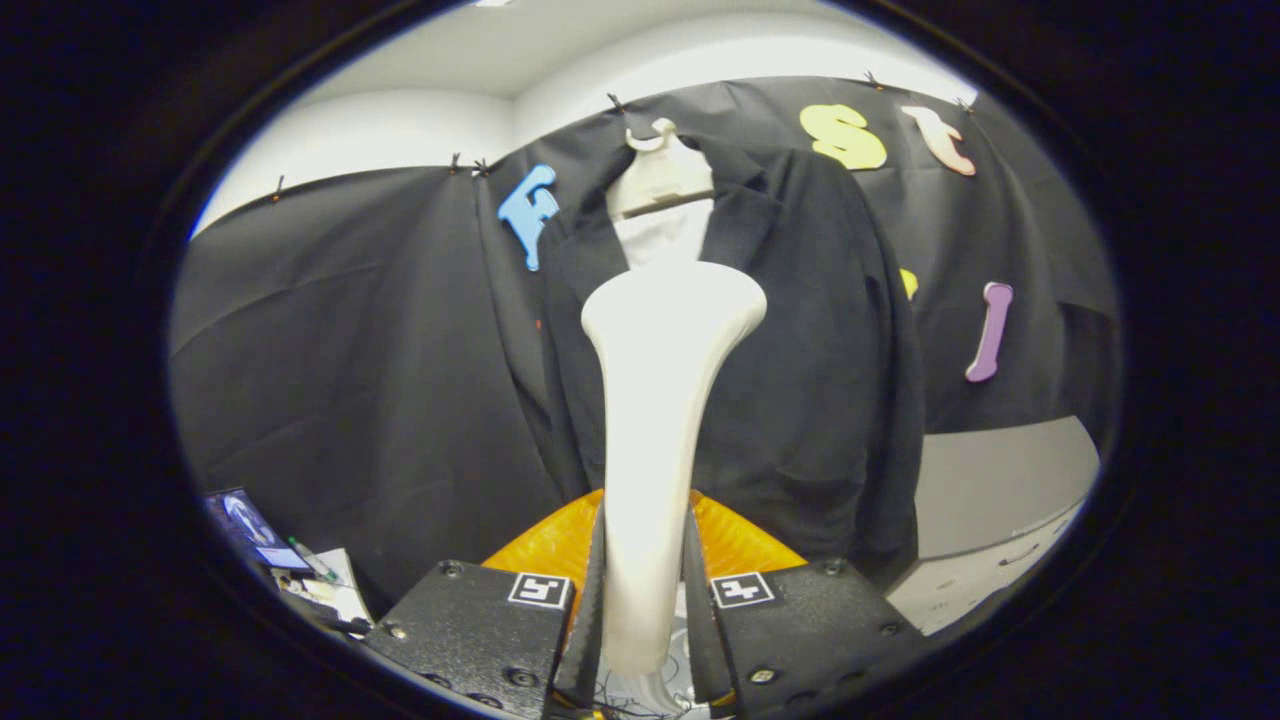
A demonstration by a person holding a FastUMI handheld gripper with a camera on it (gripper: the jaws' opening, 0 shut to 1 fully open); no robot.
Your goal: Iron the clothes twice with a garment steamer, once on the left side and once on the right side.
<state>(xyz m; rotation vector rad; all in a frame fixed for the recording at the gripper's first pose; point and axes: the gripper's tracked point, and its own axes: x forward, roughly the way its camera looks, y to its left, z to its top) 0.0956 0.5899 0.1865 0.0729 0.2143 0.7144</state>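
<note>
A white garment steamer (655,420) stands upright between my fingers, its handle clamped by both and its wide head raised ahead of them. My gripper (645,600) is shut on that handle. Beyond the steamer head hangs a black jacket (800,350) on a white hanger (660,175), with a white inner layer showing at the collar. The steamer head sits in front of the jacket's middle, near the chest; whether it touches the cloth I cannot tell.
An orange rounded object (740,540) lies just beyond the fingers, below the jacket's hem. A grey cabinet (990,520) stands to the right. To the left a small screen (245,525) and papers rest on a surface.
</note>
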